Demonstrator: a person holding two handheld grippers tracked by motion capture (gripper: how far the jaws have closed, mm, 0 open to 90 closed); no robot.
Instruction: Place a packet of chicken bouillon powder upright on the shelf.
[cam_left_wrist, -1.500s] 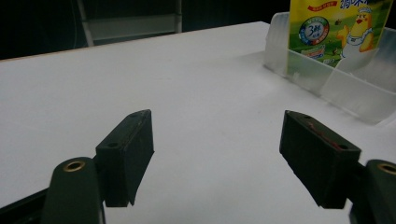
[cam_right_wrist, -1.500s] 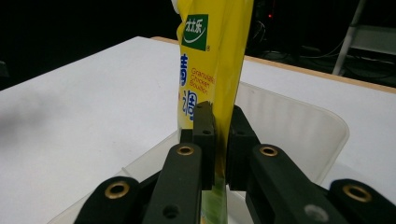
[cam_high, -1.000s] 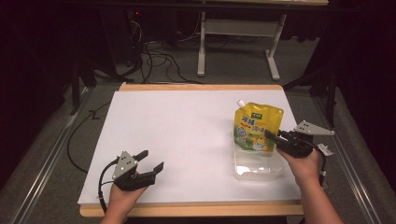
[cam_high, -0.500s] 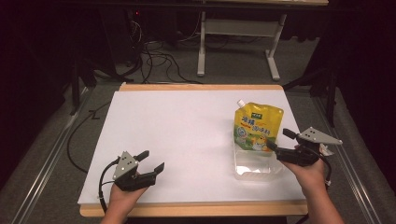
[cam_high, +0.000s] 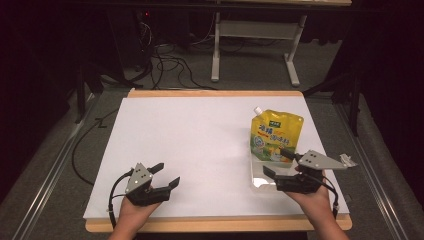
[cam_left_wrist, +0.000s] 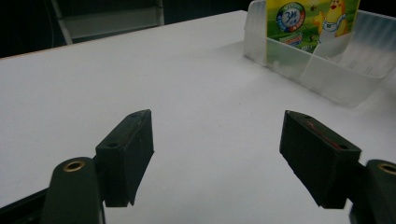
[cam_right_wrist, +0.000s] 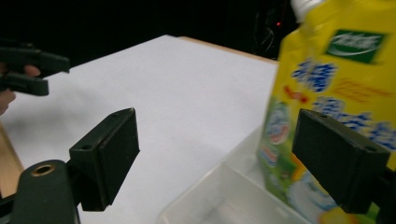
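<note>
right hand-held gripper drew back from pouch, wide open, empty.

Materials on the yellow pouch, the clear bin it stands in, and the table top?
Yellow pouch: looks like flexible printed plastic film, glossy, with a white screw cap; its sides bulge softly. Clear bin: seems frosted translucent rigid plastic; inner dividers show through its walls. Table top: matte white sheet or laminate, hard to tell which, over a wood-look edge.

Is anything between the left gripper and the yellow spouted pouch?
Nothing visible: bare white table lies between the open left gripper and the yellow spouted pouch, which stands in a clear plastic tray.
</note>
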